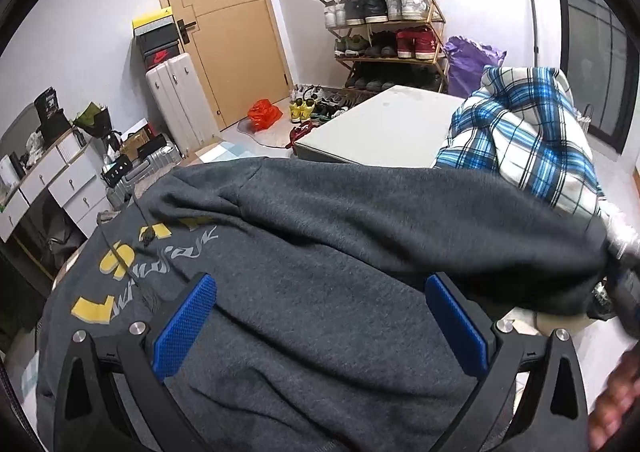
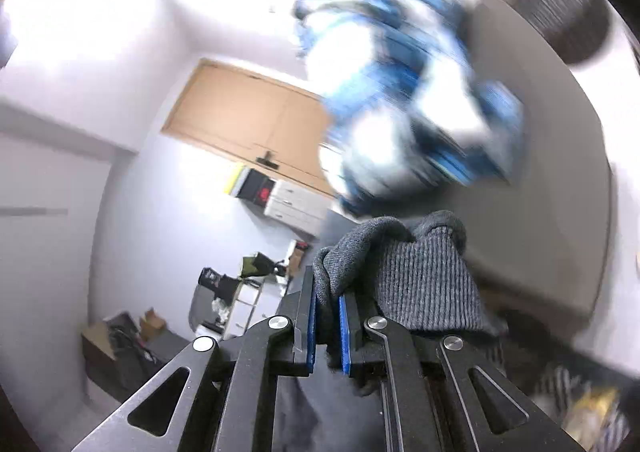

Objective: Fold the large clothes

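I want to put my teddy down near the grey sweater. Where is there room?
The bare white top beyond the grey sweater is free, between the plaid cloth and the floor by the door. The floor under the shoe rack is crowded with shoes, and so is the drawer corner.

We note: left wrist view evenly lit, sharp, fisheye-curved edges; right wrist view motion-blurred, upper-left glare.
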Action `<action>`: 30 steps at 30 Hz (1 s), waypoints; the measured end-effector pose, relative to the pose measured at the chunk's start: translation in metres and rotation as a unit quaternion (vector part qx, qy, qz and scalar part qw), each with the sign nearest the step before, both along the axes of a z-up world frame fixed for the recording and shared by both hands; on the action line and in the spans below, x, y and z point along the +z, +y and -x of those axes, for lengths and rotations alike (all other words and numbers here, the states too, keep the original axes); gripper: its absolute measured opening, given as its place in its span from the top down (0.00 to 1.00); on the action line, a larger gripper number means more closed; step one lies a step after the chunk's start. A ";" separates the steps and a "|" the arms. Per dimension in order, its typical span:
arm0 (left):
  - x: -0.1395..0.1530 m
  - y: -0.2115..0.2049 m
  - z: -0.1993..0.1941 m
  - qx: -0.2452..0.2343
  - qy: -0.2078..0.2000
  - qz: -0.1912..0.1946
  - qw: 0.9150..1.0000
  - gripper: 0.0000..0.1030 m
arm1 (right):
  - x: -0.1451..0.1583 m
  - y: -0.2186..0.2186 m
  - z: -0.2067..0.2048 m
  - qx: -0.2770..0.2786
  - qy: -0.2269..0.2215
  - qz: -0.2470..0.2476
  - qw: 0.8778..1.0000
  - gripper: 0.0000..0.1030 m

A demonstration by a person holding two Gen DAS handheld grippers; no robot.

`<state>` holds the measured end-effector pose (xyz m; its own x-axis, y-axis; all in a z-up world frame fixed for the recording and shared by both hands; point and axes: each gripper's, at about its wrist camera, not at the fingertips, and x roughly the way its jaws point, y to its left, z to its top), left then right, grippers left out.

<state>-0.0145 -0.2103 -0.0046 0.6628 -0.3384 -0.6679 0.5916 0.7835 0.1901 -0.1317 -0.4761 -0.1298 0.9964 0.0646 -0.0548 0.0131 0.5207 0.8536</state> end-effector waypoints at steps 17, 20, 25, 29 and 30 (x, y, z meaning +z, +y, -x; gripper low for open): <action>-0.008 -0.021 -0.086 0.053 0.013 0.019 0.998 0.01 | 0.210 0.026 -0.115 0.090 -0.041 0.196 0.976 0.92; -0.008 -0.031 -0.097 0.040 0.013 0.014 0.999 0.01 | 0.235 0.028 -0.132 0.101 -0.034 0.213 0.971 0.92; -0.024 -0.036 -0.115 0.065 -0.095 -0.073 0.991 0.01 | 0.249 0.017 -0.163 0.119 -0.040 0.196 0.973 0.92; -0.041 -0.040 -0.139 -0.003 -0.076 -0.083 0.994 0.01 | 0.246 0.009 -0.174 0.128 -0.033 0.209 0.969 0.92; -0.042 -0.041 -0.142 -0.011 -0.089 -0.082 0.993 0.01 | 0.252 0.007 -0.176 0.137 -0.041 0.208 0.968 0.92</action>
